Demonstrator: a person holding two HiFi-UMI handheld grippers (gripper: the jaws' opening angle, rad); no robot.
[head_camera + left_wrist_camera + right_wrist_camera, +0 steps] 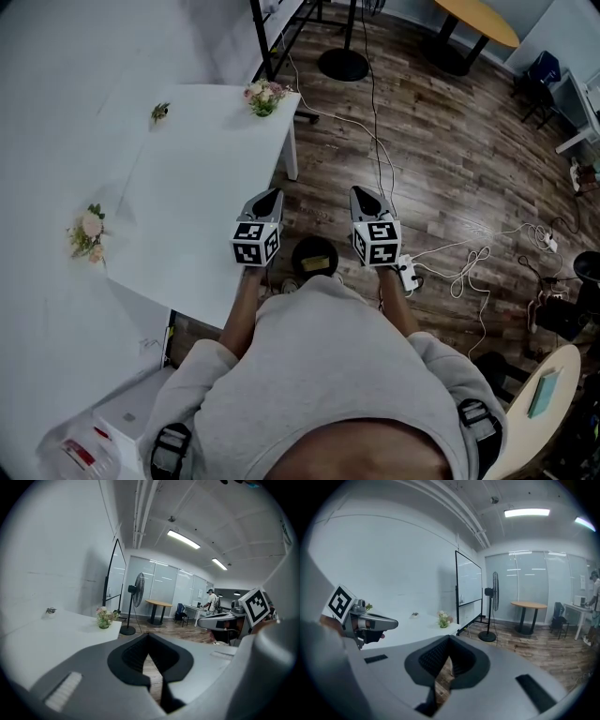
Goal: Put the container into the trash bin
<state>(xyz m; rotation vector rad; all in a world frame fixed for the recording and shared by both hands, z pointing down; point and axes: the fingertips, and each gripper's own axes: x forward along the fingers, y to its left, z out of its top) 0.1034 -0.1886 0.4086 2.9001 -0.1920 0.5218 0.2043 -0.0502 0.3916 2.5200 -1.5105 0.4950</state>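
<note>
In the head view a small round black trash bin (314,258) stands on the wood floor between my two arms, right in front of the person. A pale yellowish container (317,261) lies inside it. My left gripper (272,195) hangs over the white table's (187,187) near right edge, above and left of the bin. My right gripper (364,193) hangs over the floor, above and right of the bin. Both point forward side by side. Each gripper view shows its jaws shut with nothing held: left gripper (149,635), right gripper (449,639). The bin is hidden in both gripper views.
Small flower bunches (265,97) (89,234) sit on the table. A fan base (342,64) and whiteboard frame stand beyond it. Cables and a power strip (408,272) lie on the floor at right. A white box (127,412) sits lower left. A person (211,600) stands far off.
</note>
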